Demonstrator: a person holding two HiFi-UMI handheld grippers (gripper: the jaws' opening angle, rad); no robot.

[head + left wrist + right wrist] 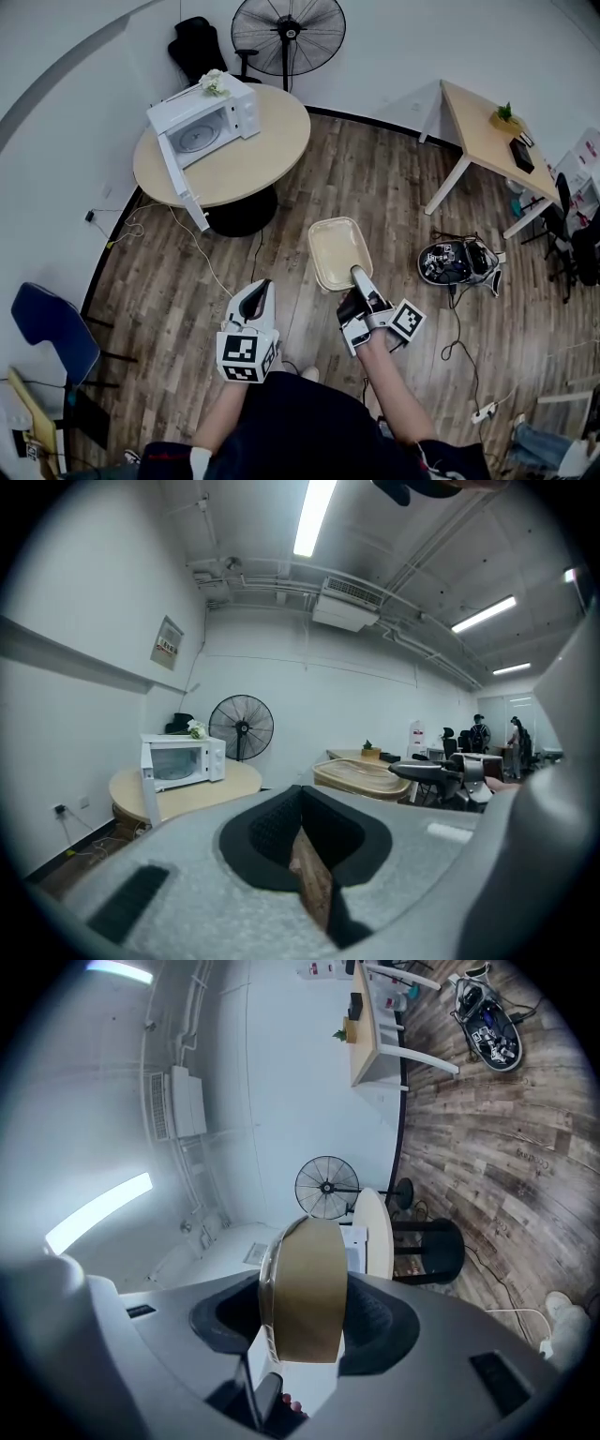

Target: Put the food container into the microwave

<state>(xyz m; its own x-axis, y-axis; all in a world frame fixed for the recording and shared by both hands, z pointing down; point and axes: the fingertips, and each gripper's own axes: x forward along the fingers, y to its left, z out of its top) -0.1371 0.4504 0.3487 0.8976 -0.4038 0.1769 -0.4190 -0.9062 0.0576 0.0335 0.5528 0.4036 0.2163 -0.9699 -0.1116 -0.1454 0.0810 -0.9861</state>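
Observation:
A beige food container [337,251] with a clear lid is held over the wood floor, and my right gripper [359,279] is shut on its near edge. In the right gripper view the container [305,1288] fills the gap between the jaws. The left gripper [258,289] hangs beside it, shut and empty, its pads [272,827] together with only a thin slit between them. The white microwave [202,117] stands on a round table [272,150] far ahead to the left, its door [178,178] swung open. The left gripper view also shows the microwave [183,758] and the container [366,778].
A standing fan [288,28] and a black chair are behind the round table. A rectangular wooden table [487,131] stands at the right. A dark bag of gear [455,262] and cables lie on the floor. A blue chair [52,333] sits at the left.

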